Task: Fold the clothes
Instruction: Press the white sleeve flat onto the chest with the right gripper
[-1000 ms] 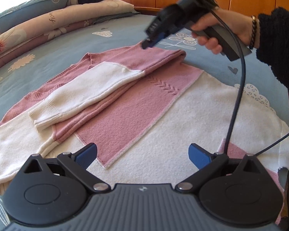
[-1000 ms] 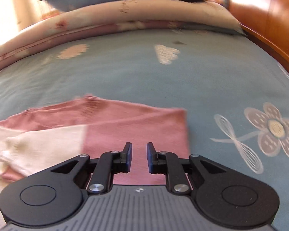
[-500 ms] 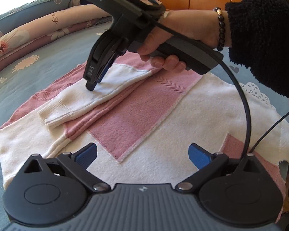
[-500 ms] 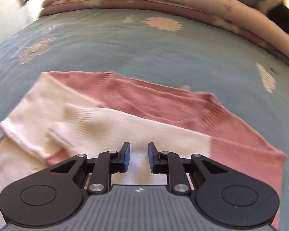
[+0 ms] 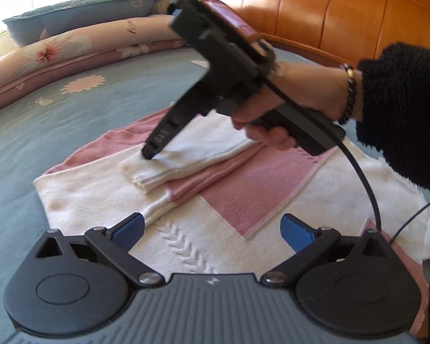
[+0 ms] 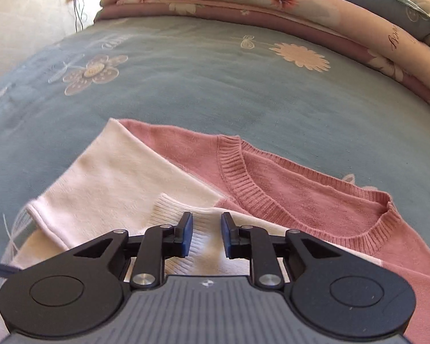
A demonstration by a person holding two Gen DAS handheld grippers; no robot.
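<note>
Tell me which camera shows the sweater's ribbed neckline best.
The right wrist view. There the pink ribbed neckline of the sweater curves in full sight beyond the right gripper. In the left wrist view the right gripper and the hand holding it cover most of that area.

Our grippers (image 5: 212, 229) are black with blue finger pads (image 5: 293, 232) and silver screws (image 5: 146, 278); our right hand (image 5: 275, 114) shows bare skin, a beaded bracelet (image 5: 350, 94) and a fuzzy black sleeve (image 5: 404, 111).
</note>
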